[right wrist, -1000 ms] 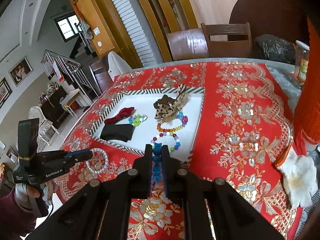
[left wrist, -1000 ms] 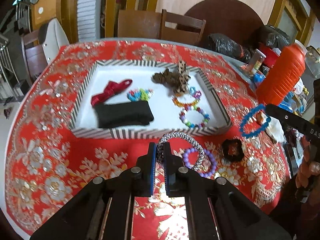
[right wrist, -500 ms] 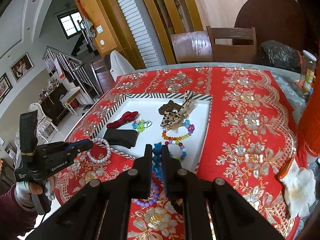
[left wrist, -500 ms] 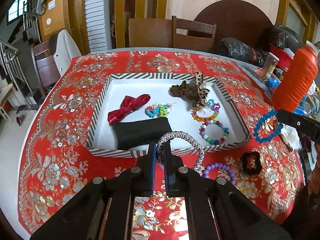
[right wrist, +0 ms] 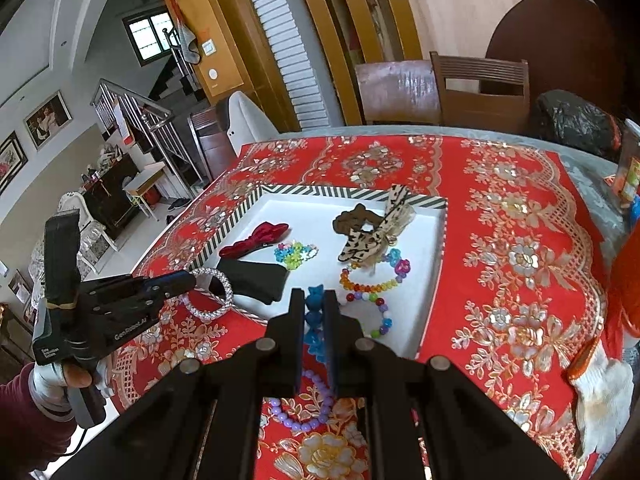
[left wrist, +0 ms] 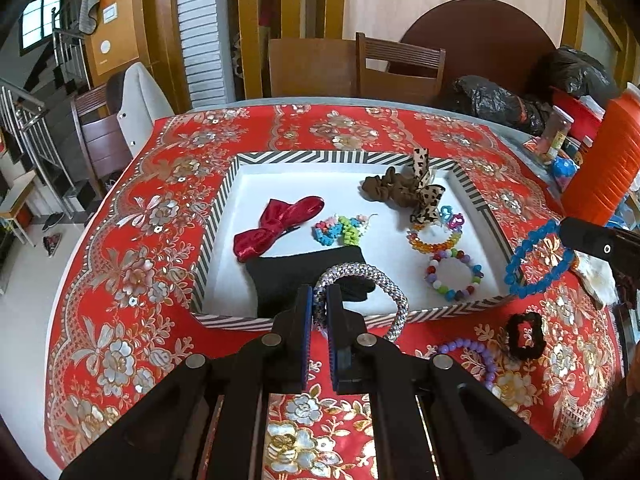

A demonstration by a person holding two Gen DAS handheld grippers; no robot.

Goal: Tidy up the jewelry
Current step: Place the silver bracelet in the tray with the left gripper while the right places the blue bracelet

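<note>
My left gripper (left wrist: 319, 300) is shut on a silver beaded bracelet (left wrist: 384, 284) and holds it above the near edge of the white striped tray (left wrist: 224, 196). It also shows in the right wrist view (right wrist: 188, 280) with the silver bracelet (right wrist: 218, 300). My right gripper (right wrist: 314, 308) is shut on a blue beaded bracelet (right wrist: 314, 304), raised over the tray's near right corner; the blue bracelet (left wrist: 536, 260) shows at the right in the left wrist view. The tray holds a red bow (left wrist: 276, 226), a black cloth (left wrist: 304, 276), a brown scrunchie (left wrist: 396, 190) and several colourful bracelets.
A purple bead bracelet (left wrist: 476, 356) and a black scrunchie (left wrist: 524, 336) lie on the red floral cloth in front of the tray. An orange jug (left wrist: 604, 168) and clutter stand at the right. A white glove (right wrist: 600, 384) lies near the table's right edge. Chairs stand behind.
Both grippers have lifted and moved toward the tray with their bracelets. The silver bracelet has left the cloth and now hangs over the tray's near edge.
</note>
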